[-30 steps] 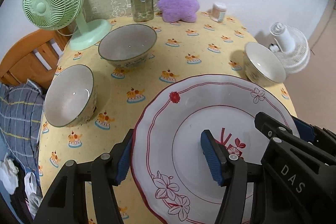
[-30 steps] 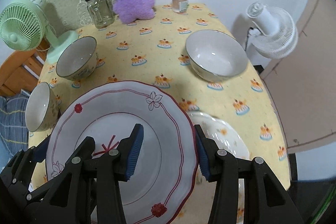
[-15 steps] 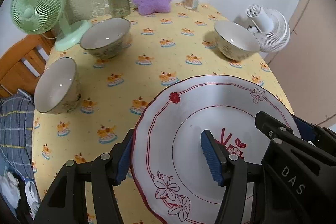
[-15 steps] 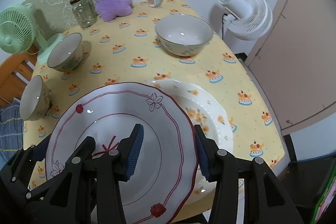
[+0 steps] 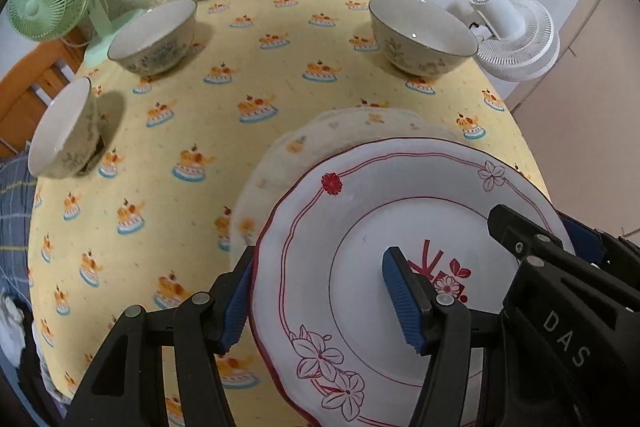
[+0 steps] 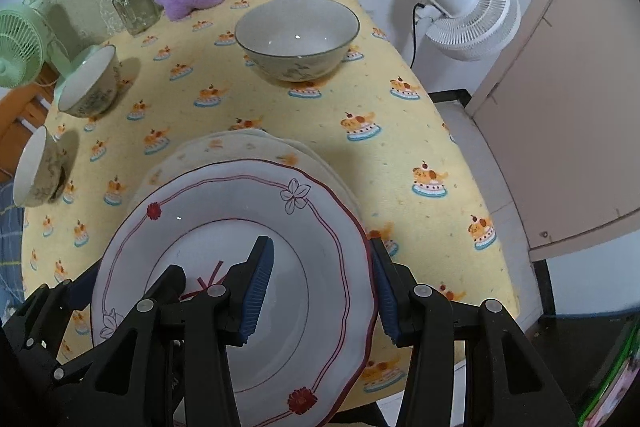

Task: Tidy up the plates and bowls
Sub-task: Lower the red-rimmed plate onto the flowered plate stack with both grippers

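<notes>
Left tool point(image 5: 318, 297) pinching the near-left rim of the red plate point(image 5: 400, 227), right tool point(image 6: 322, 289) pinching the near-right rim, one pad above and one below on each. Carried level, just above a yellow plate point(image 5: 332, 137) lying on the worktop point(image 5: 240, 67) straight ahead of and beneath both tools; both equally near. Next, by judgement: lower and centre, then let go. Counted: two plates, three bowls, the big bowl point(image 6: 296, 37) ahead, two bowls point(image 5: 154, 35) point(image 5: 64, 129) ahead-left.

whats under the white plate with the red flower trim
Under the white red-trimmed scalloped plate lies a cream plate with orange flowers on the yellow tablecloth. Only its far rim shows; the rest is covered.
</notes>
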